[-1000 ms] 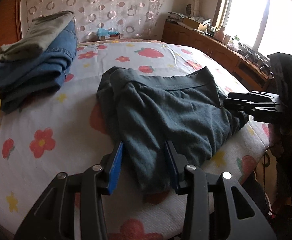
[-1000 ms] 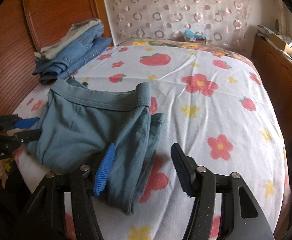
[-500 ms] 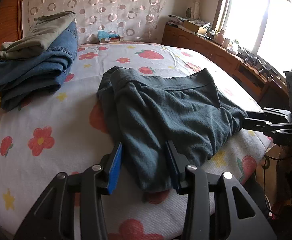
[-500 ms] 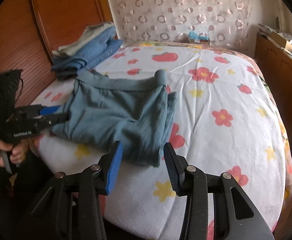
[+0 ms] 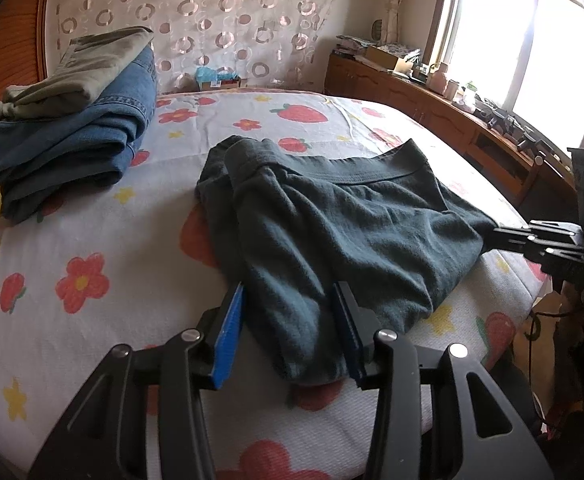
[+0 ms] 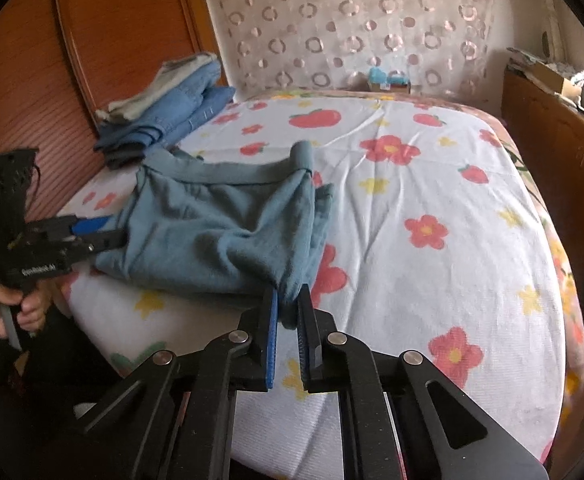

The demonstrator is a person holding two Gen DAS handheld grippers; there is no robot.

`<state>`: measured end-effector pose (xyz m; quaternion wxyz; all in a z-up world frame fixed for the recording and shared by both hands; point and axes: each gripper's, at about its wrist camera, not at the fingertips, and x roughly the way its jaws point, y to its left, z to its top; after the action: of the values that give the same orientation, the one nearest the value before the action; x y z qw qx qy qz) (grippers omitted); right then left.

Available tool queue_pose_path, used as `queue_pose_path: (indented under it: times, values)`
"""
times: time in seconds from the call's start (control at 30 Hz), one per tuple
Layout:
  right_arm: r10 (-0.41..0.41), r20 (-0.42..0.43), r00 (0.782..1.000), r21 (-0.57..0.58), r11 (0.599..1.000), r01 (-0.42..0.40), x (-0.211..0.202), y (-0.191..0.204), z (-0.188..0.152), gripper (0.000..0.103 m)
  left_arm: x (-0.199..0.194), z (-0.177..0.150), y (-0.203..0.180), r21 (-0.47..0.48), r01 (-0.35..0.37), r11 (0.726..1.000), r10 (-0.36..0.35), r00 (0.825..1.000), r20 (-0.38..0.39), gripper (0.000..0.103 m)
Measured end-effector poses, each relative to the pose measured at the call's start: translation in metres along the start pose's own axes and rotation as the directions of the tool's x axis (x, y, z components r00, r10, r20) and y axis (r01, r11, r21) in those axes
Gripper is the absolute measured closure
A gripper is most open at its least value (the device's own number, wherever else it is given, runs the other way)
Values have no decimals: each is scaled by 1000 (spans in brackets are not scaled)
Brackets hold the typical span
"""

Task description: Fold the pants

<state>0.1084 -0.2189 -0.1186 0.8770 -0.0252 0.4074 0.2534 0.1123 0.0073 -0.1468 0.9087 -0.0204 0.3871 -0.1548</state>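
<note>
At the near edge of the bed (image 5: 91,208), the left gripper (image 5: 287,334) stands partly open and its jaws are opening, the blue pads (image 5: 227,332) astride the bunched near end of the dark teal pants (image 5: 332,232) without pressing the cloth. At the same edge toward the right corner, the right gripper (image 6: 287,316) is clamped on a fold of the pants' hem (image 6: 292,300), the cloth pinched between its two pads. A hand (image 6: 7,308) grips the handle of the left tongs low at the left of the right wrist view. The pants lie crumpled across the near half of the flowered sheet (image 6: 432,184), waistband (image 5: 356,168) toward the middle of the bed. Farther off, at the far left corner by the wooden headboard (image 6: 123,20), sits a stack of folded jeans (image 5: 71,140) with a khaki garment (image 5: 83,72) on top
</note>
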Motion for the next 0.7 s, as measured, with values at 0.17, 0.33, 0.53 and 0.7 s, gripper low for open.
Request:
queue_pose_path:
  times: [0.17,0.33,0.53,0.7]
  values:
    - [-10,-4,1000,-7,1000,10,-3,3,1,90,-2,2,2,-30,2,1000,-2,1000,-21,60]
    - [-24,19,1000,-16,1000,25,-11,3,16,47,-12,17,6,-34,-17,999,17,1000,5,60]
    - [-34,29,999,-5,999,34,-1,-2,44,44,-8,38,16,-36,-28,999,28,999,18,60]
    - [-52,-7,999,12,999,52,20,-8,59,44,5,55,26,-41,-38,998,38,999,2,60]
